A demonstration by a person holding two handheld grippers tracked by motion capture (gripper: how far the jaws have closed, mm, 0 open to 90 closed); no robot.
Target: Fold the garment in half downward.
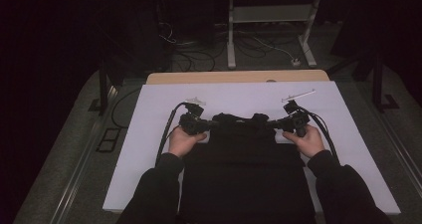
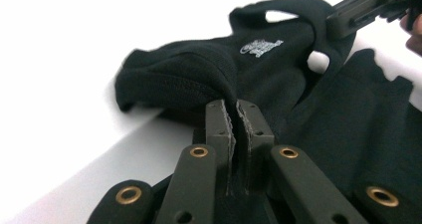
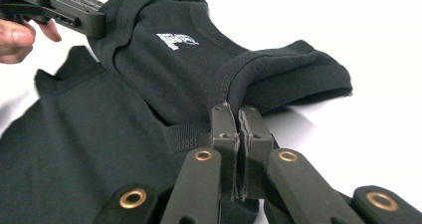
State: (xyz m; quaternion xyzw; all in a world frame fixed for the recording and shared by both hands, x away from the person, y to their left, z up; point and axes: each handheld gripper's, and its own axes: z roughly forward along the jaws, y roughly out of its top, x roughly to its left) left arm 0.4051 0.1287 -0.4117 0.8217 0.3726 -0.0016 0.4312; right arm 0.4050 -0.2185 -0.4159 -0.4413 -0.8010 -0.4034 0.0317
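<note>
Nearest the person, two dark sleeves enter from the table's near edge, each hand carrying a black two-jaw tool. Between the forearms a black knitted cotton garment (image 1: pixel 242 169) lies flat on the white sheet covering the table (image 1: pixel 149 149), its lower part reaching the near edge of the sheet.

The left gripper (image 1: pixel 208 125) is clamped on the garment's upper left corner. In the left gripper view its jaws stand pressed together with black fabric (image 2: pixel 209 79) pinched between the pads, the cloth rising in a fold just past the tips. The left hand (image 1: pixel 183 140) holds the tool's body, a cable trailing back along the sleeve.

The right gripper (image 1: pixel 276 125) is likewise clamped on the upper right corner. In the right gripper view the jaws are closed on a ribbed hem (image 3: pixel 234 84) (the sleeve opening bulges just beyond the tips). The right hand (image 1: pixel 308 139) grips the tool from the outer side.

Between the two grippers the garment's top edge is bunched and raised off the sheet, folded back toward the person. A small white printed label (image 2: pixel 261 47) shows inside the neck.

Beyond the sheet a pale wooden table edge (image 1: pixel 239 76) is visible, then a white metal stand (image 1: pixel 271 20) on a dark floor strewn with cables.
</note>
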